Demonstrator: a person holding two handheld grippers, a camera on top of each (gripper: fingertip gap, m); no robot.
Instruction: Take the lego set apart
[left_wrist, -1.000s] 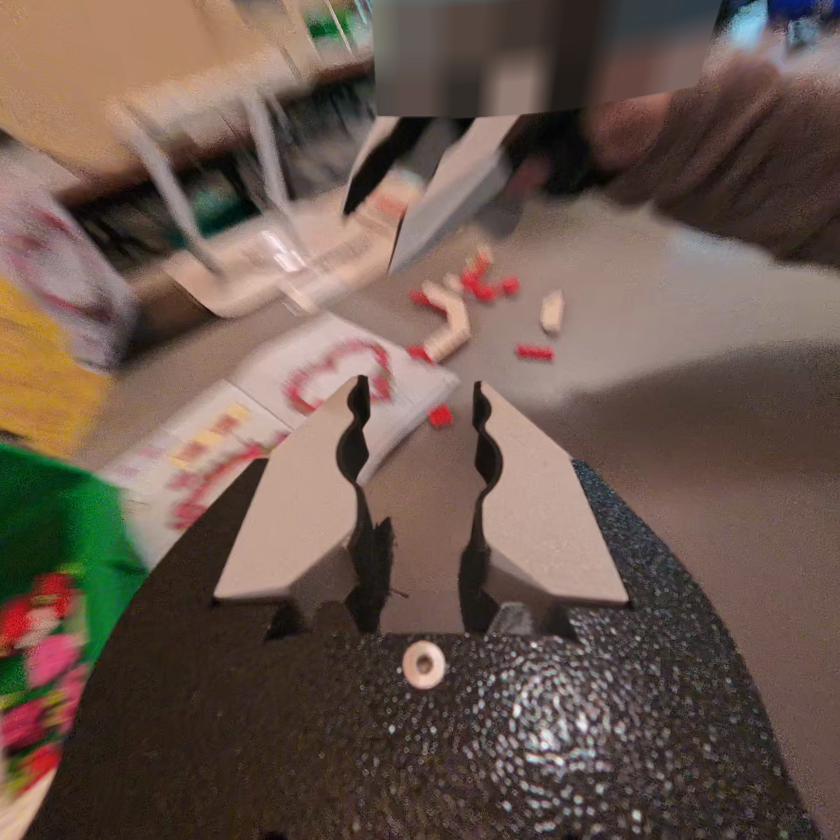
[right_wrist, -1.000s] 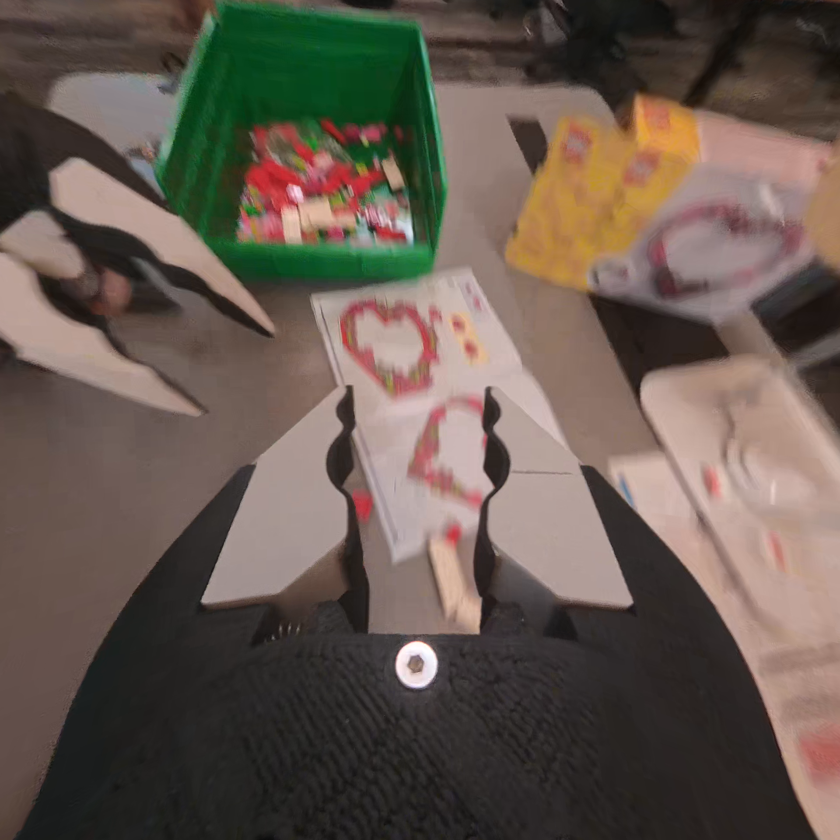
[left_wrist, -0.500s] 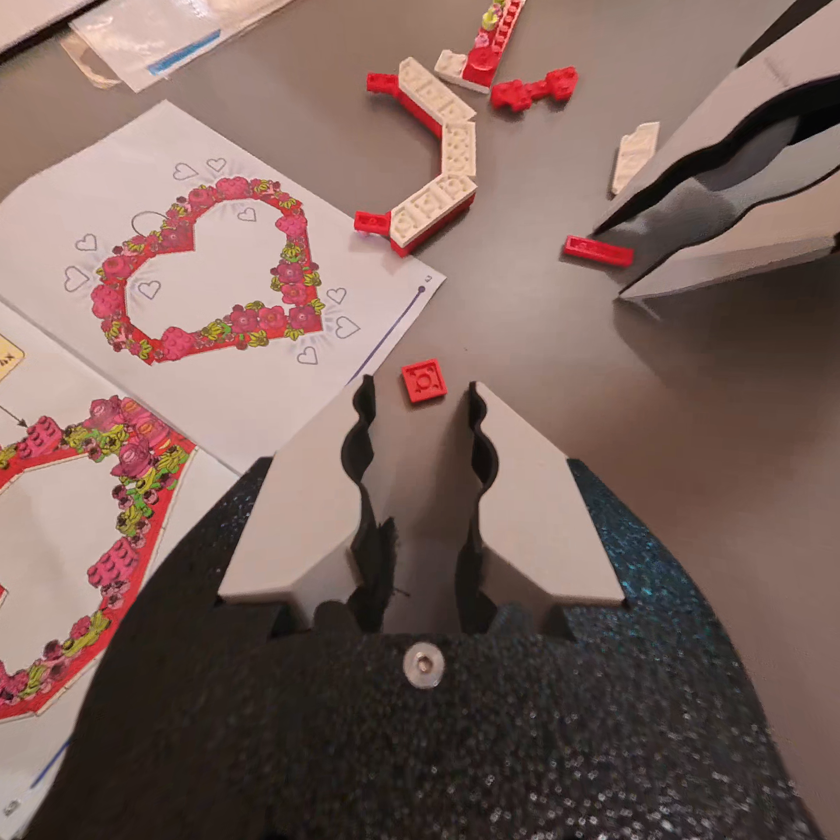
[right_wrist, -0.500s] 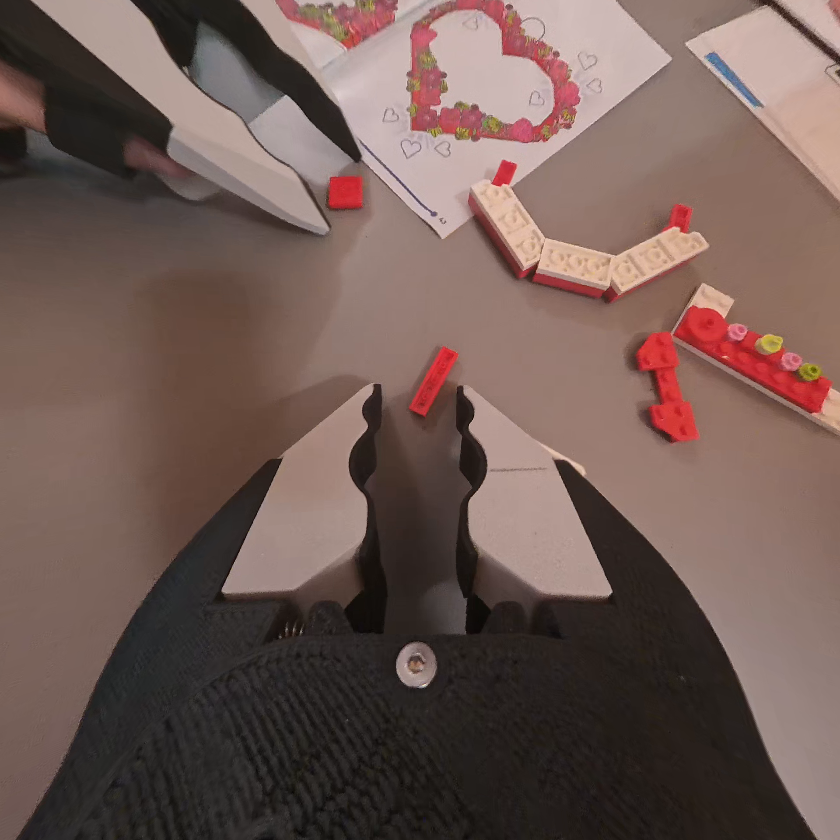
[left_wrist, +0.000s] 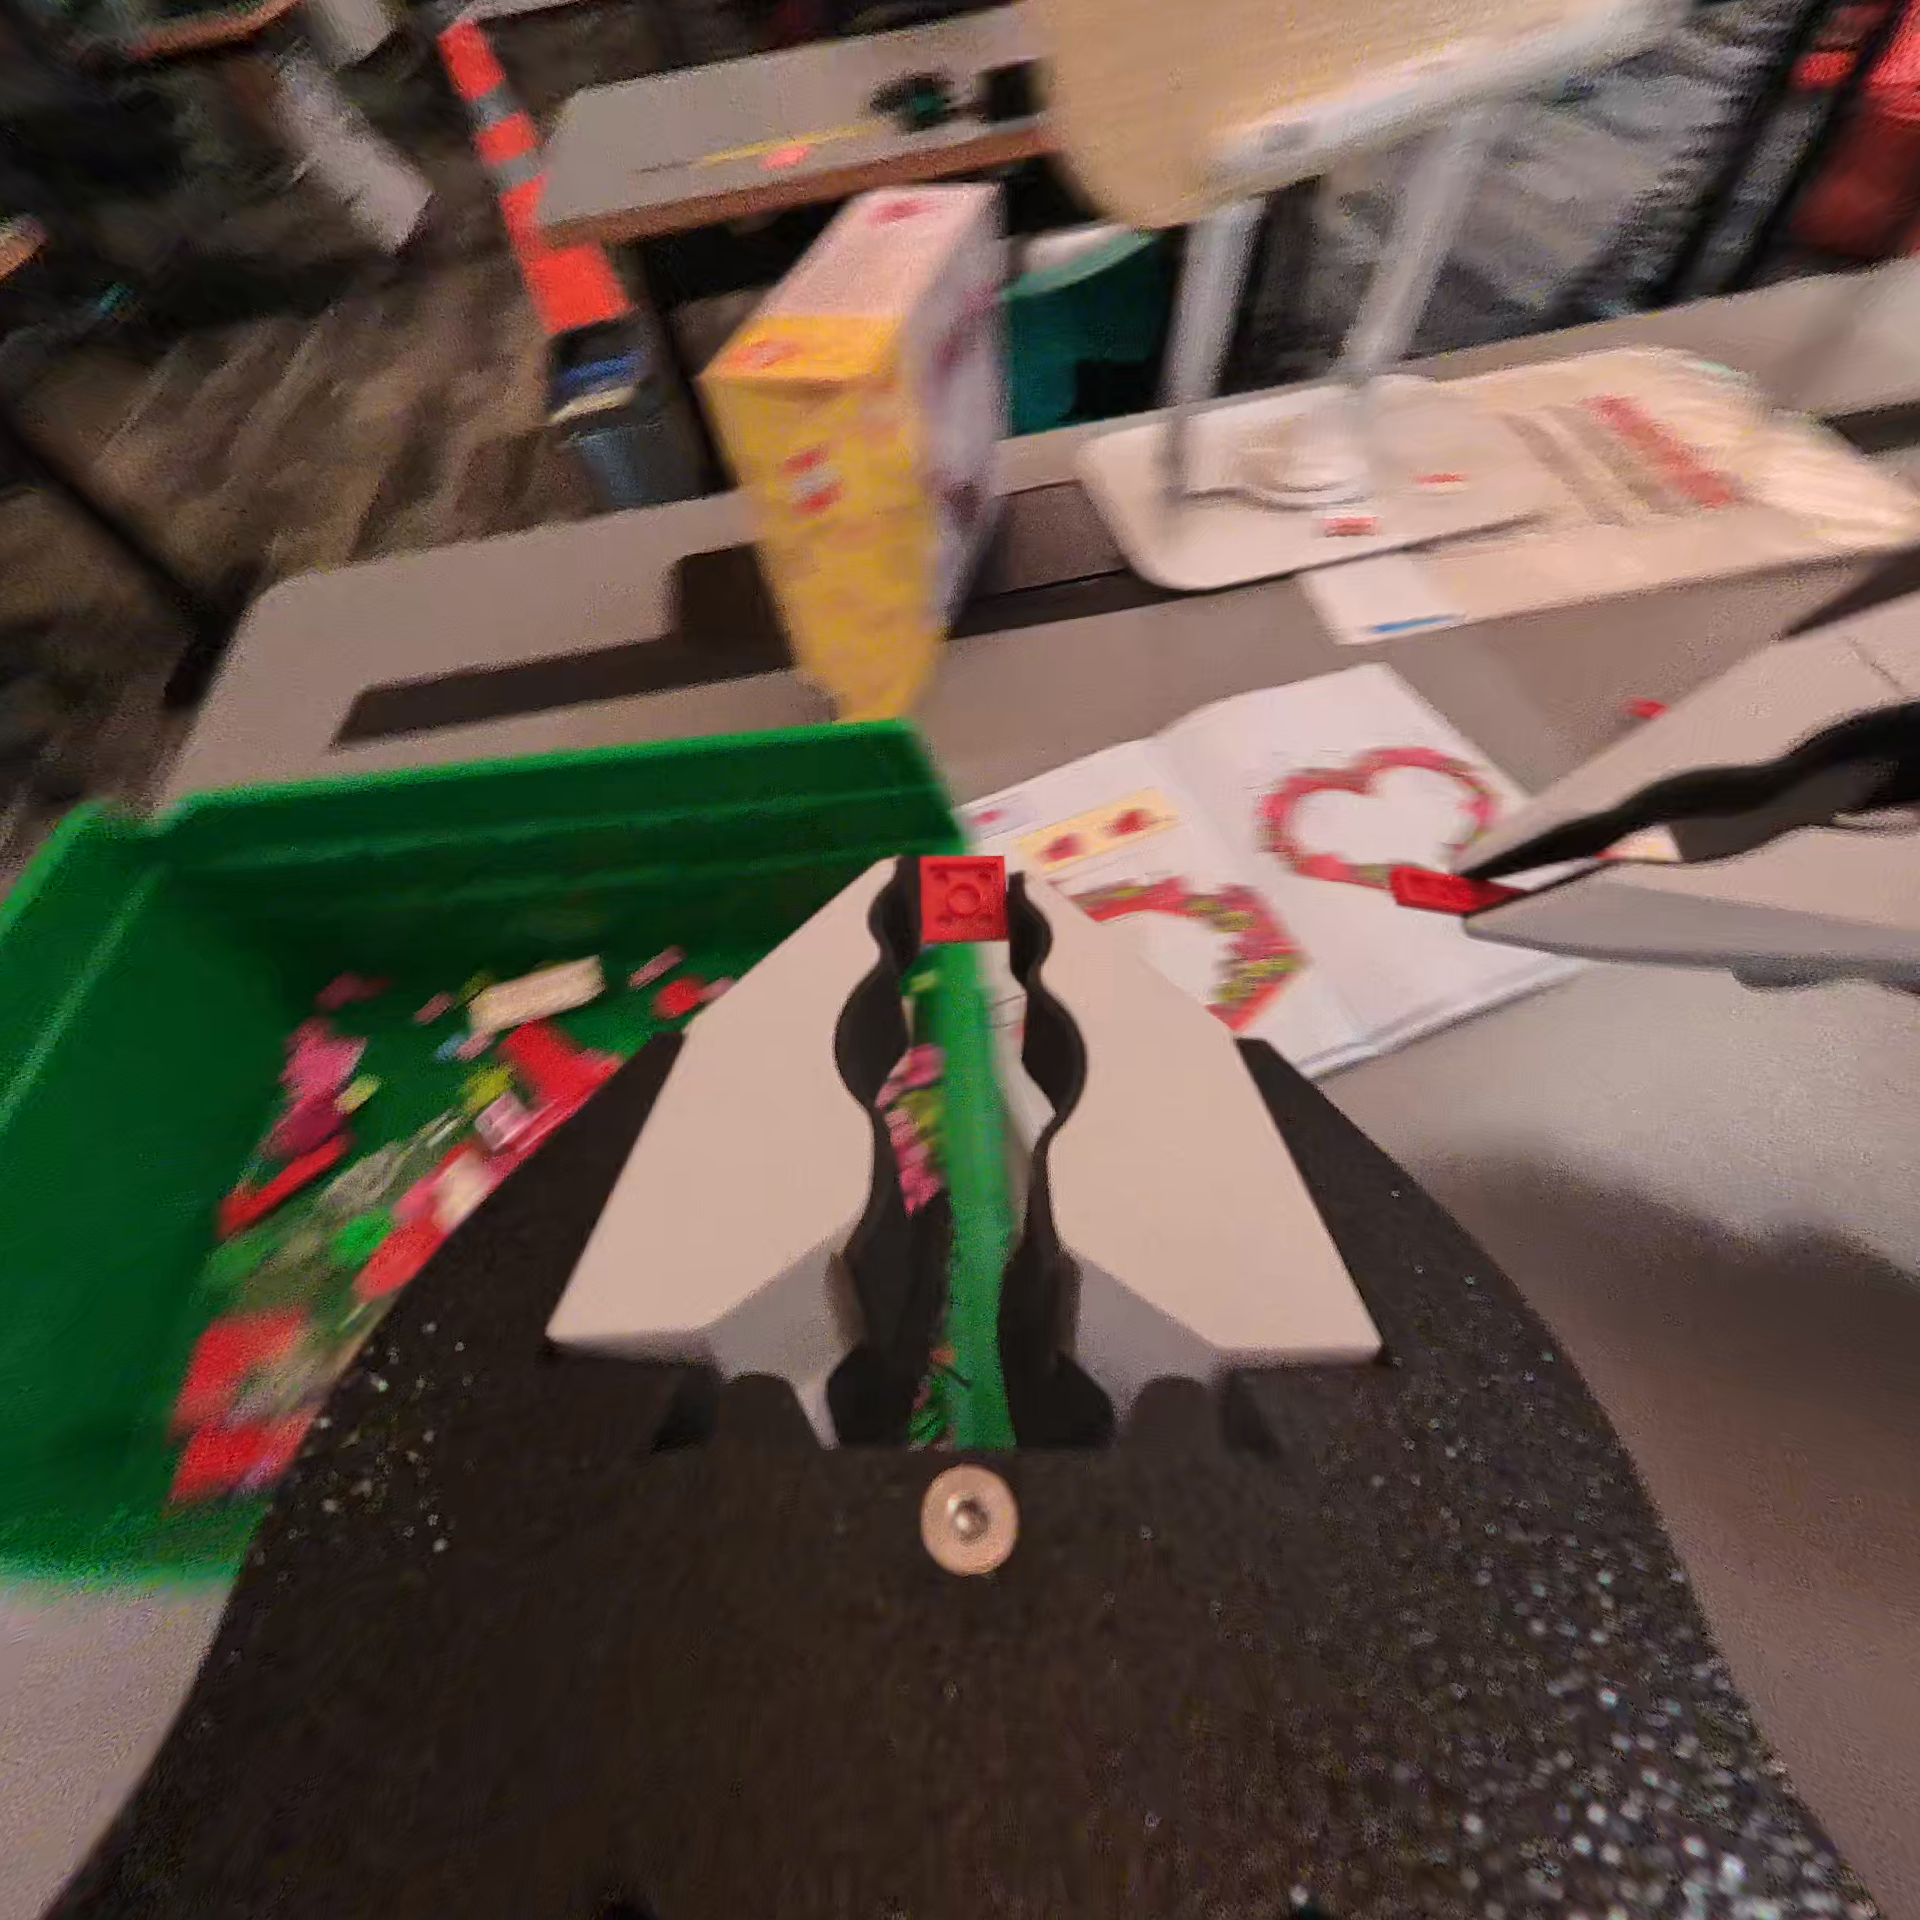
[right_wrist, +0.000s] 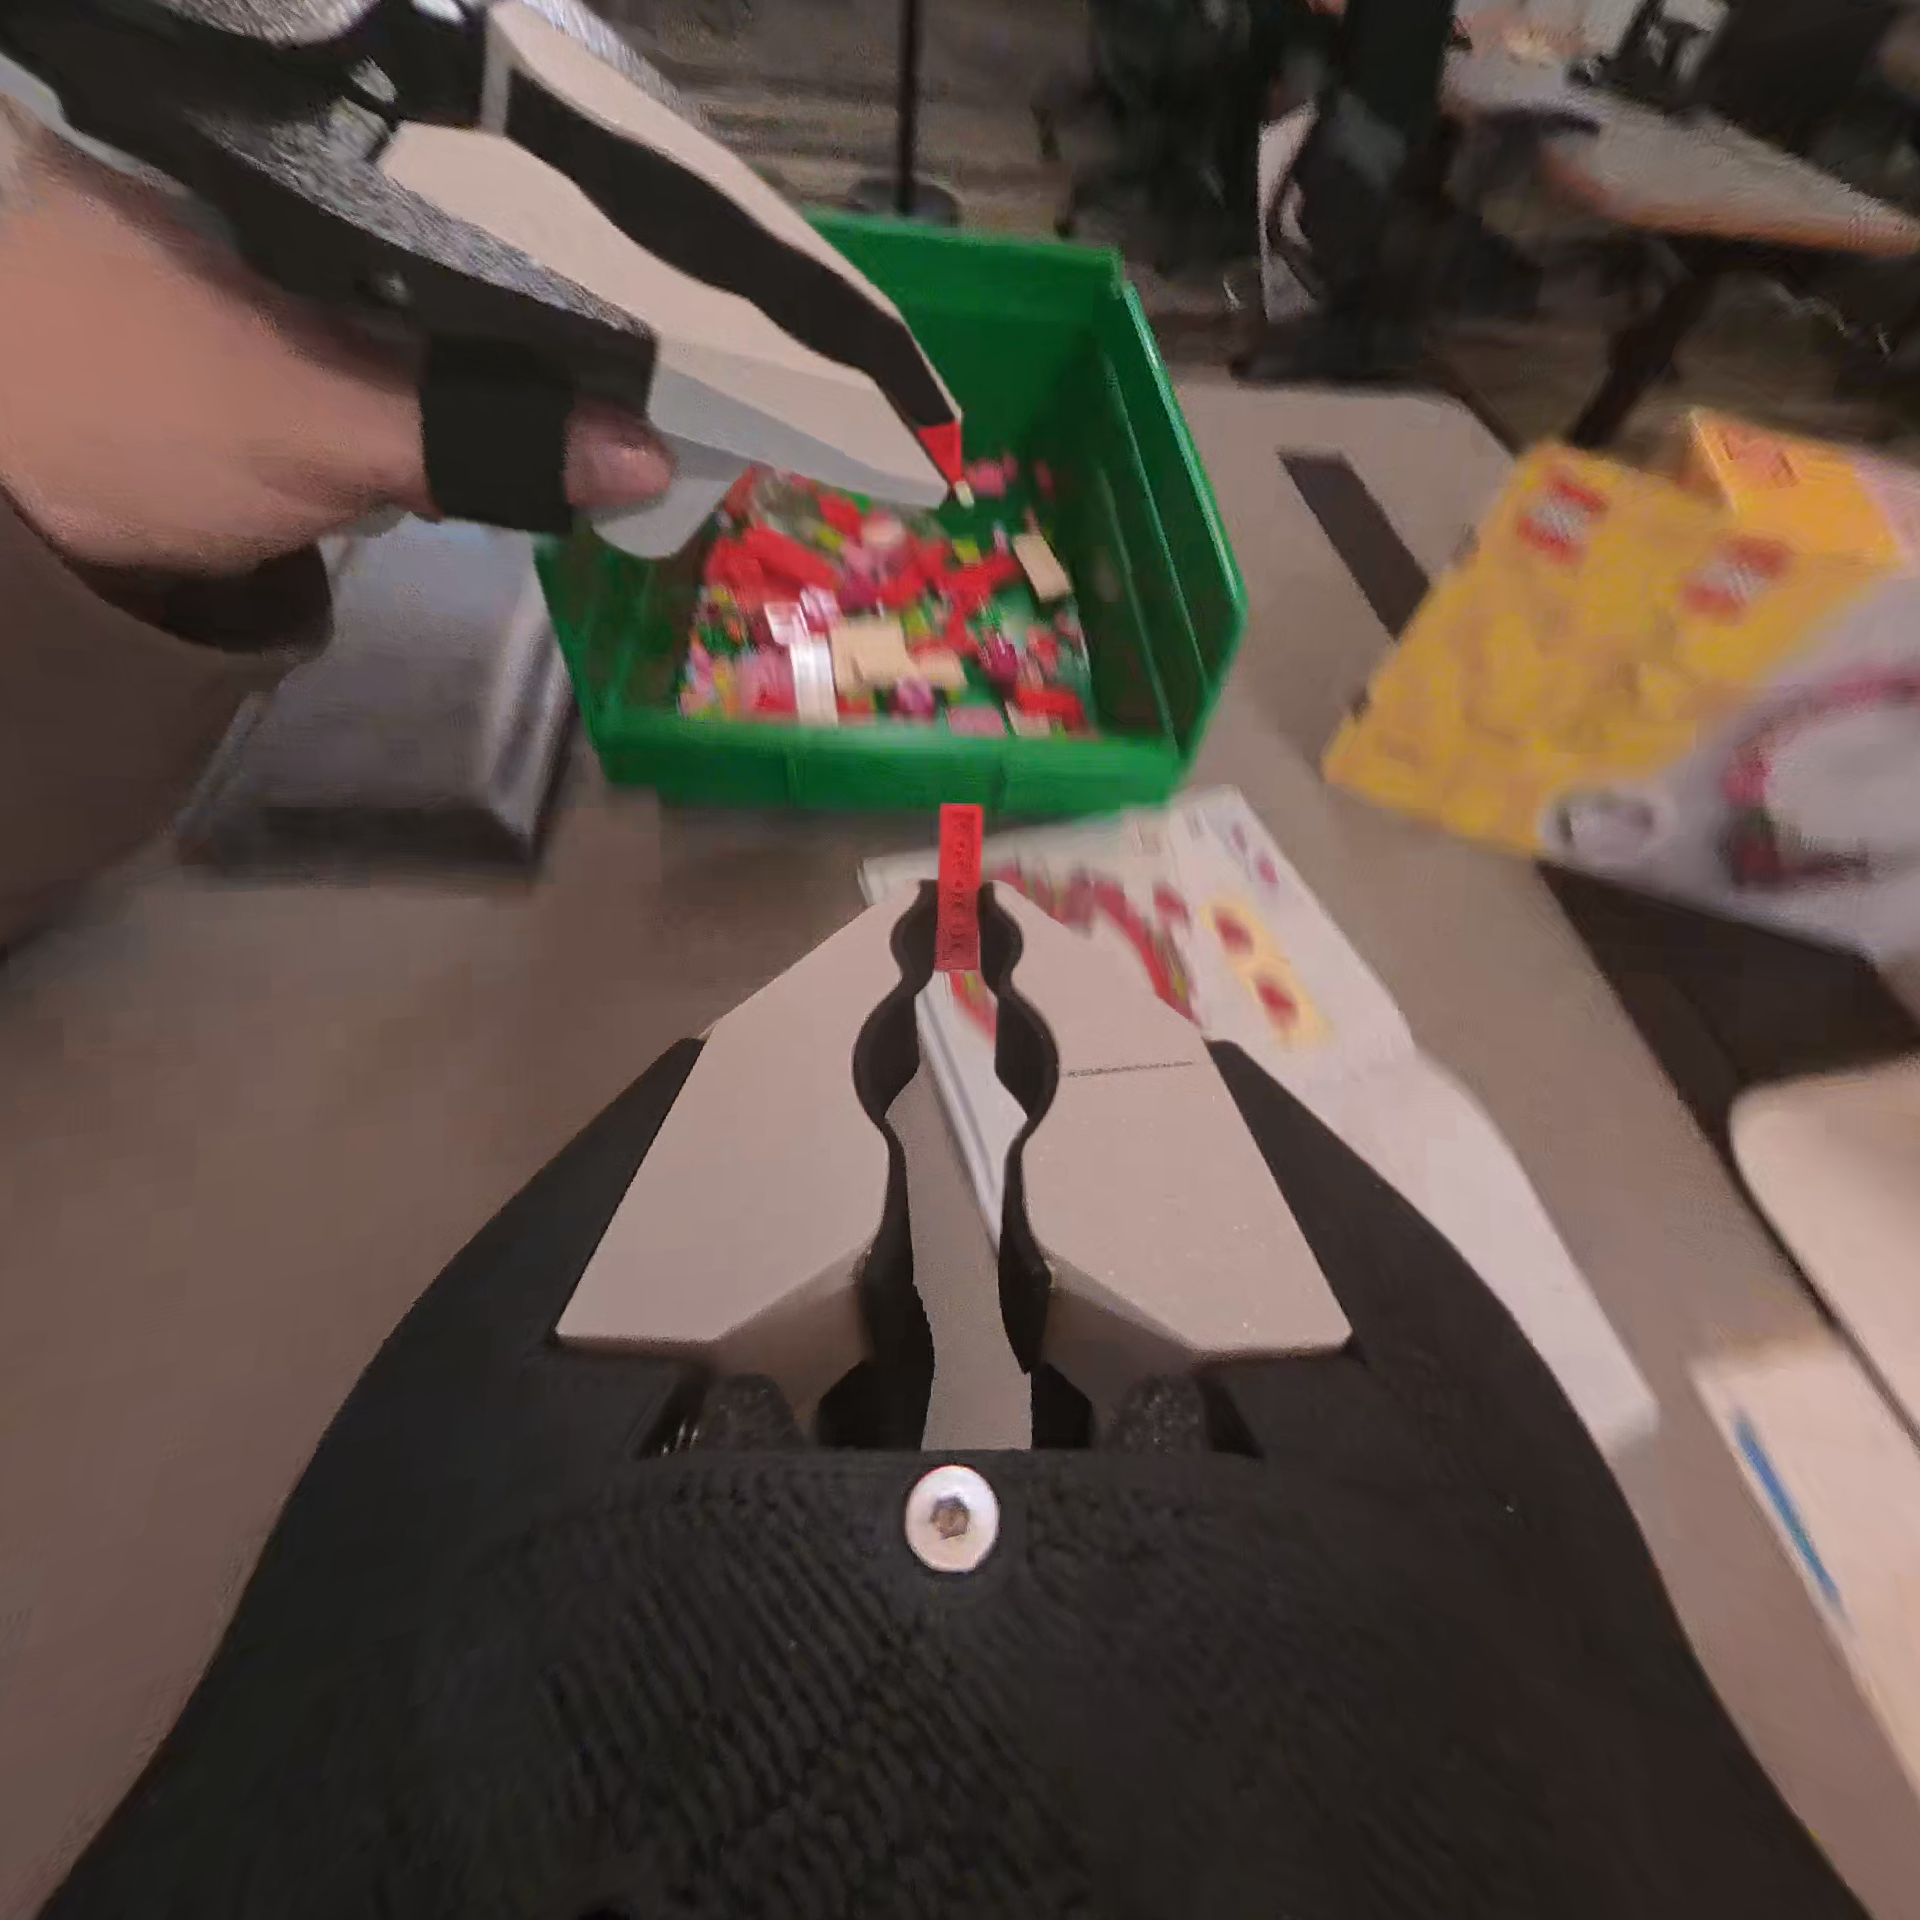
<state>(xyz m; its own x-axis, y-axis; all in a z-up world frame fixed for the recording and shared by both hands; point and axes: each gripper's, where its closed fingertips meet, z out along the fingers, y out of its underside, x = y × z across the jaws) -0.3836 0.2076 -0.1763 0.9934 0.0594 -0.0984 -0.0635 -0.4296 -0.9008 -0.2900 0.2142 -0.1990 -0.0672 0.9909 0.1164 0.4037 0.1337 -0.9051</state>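
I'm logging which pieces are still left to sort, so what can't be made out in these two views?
- Left wrist view: loose pieces in the green bin are smeared by motion blur; the left gripper covers part of them.
- Right wrist view: the red square plate shows only edge-on.
- Both views: the rest of the set is out of frame.
- Right wrist view: the booklet is blurred, partly behind the right gripper.

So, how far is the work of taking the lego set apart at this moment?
Many loose pieces already lie in the green bin. In hand: the left claw grips a small red square plate above the bin, and the right claw grips a thin red strip short of it. Both still need dropping in; other remaining pieces are out of view.
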